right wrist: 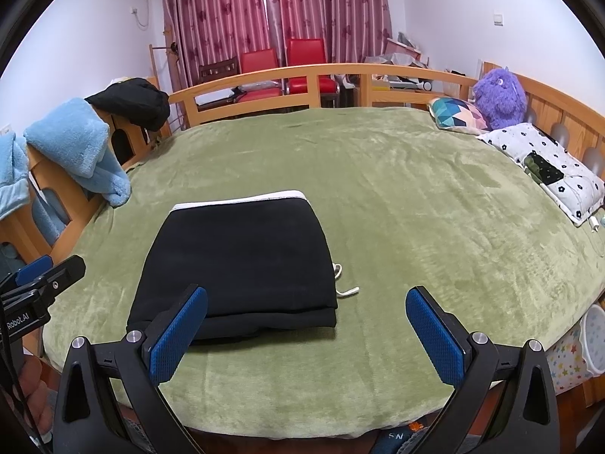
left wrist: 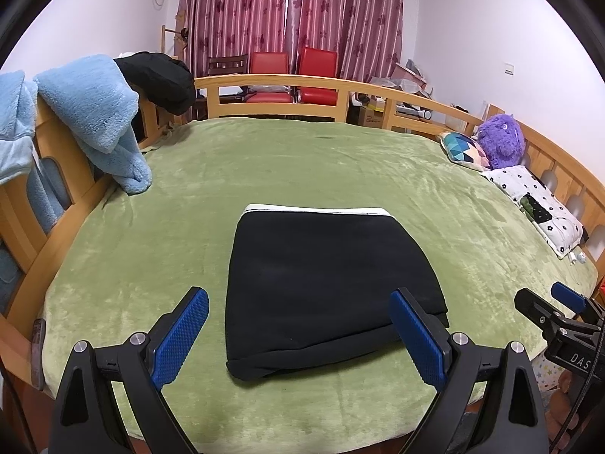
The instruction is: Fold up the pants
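The black pants (left wrist: 325,287) lie folded into a compact rectangle on the green blanket (left wrist: 340,159) that covers the bed, near its front edge. A white band (left wrist: 317,209) shows along the far edge of the fold, and in the right wrist view a white drawstring (right wrist: 346,291) pokes out from the right side of the pants onto the blanket.

The left gripper (left wrist: 298,336) hangs over the near edge of the pants, released, its blue pads spread wide to either side of the fold and holding nothing. The right gripper (right wrist: 306,335) is also spread open and empty, over the blanket at the pants' near right corner.

A light blue fleece (left wrist: 94,113) and a dark garment (left wrist: 159,79) hang over the wooden bed rail (left wrist: 272,81) at left. A purple plush toy (left wrist: 501,140) and two pillows sit by the rail at right. Red chairs (left wrist: 295,75) stand before pink curtains (left wrist: 287,11) behind the bed
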### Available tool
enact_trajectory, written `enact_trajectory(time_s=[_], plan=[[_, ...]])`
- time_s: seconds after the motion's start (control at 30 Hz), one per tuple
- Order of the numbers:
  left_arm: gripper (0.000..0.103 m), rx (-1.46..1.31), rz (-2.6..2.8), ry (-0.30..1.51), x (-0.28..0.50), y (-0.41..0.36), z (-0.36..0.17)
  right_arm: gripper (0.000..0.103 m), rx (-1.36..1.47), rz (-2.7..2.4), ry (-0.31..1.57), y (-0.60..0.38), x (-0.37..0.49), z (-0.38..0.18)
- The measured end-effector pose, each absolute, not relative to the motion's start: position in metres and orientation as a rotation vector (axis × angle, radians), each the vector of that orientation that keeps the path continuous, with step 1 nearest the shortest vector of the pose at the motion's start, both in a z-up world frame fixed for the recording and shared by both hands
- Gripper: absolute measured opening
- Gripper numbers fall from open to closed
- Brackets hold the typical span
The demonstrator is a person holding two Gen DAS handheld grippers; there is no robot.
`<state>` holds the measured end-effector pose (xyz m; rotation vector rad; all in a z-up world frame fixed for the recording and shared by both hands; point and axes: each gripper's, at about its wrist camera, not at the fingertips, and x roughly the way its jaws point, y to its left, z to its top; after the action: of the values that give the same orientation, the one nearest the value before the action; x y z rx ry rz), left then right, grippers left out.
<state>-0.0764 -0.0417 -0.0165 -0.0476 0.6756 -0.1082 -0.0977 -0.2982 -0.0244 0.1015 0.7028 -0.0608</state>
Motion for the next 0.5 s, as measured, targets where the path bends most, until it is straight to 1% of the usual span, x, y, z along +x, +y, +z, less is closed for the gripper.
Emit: enact_trajectory(time_s=[0.5], plan=[[0.097,-0.046,-0.09,0.682,-0.0747,-0.0397,-0.0188,0.103,0.103,-0.057,0.701,-0.3027,-0.0983,-0.0227]])
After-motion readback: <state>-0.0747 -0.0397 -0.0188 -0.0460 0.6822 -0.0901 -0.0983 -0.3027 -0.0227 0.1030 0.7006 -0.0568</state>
